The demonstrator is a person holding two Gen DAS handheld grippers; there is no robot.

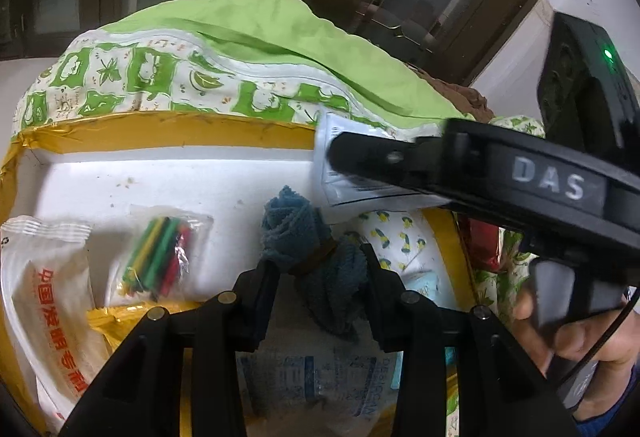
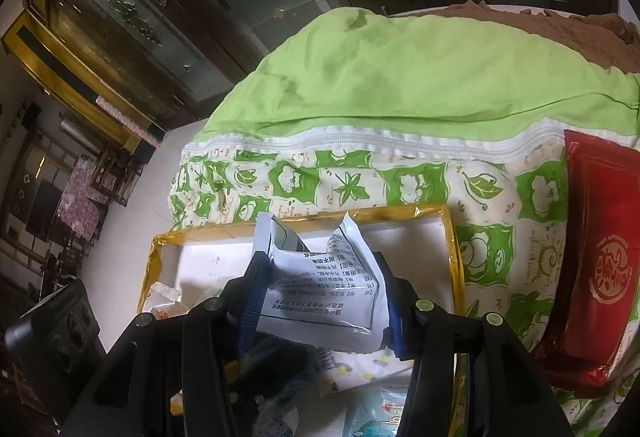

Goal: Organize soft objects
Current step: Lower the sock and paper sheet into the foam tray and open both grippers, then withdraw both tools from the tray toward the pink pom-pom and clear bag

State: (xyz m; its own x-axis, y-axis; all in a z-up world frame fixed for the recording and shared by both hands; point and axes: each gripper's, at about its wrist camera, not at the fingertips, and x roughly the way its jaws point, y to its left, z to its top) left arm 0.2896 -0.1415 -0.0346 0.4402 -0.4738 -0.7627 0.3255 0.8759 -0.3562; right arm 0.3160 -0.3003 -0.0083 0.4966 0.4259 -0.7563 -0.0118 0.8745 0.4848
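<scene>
The left gripper (image 1: 320, 277) has its jaws closed partway around a bundled blue towel (image 1: 316, 257), which sits between the fingertips with a brown band at its middle; the pads appear to press its sides. The towel hangs over the white box with yellow taped edges (image 1: 160, 135). At ten o'clock from it lies a clear packet of coloured sticks (image 1: 160, 257), and at nine o'clock a white sachet with red lettering (image 1: 44, 285).

The right gripper (image 2: 320, 297) is clamped on a white printed sachet (image 2: 320, 289) — the packet stands up between the blue-lined fingers (image 2: 252, 301), above the same box. Beyond, at twelve o'clock, lies the green patterned cushion (image 2: 400, 85); a red packet (image 2: 600, 257) rests on it at three o'clock.
</scene>
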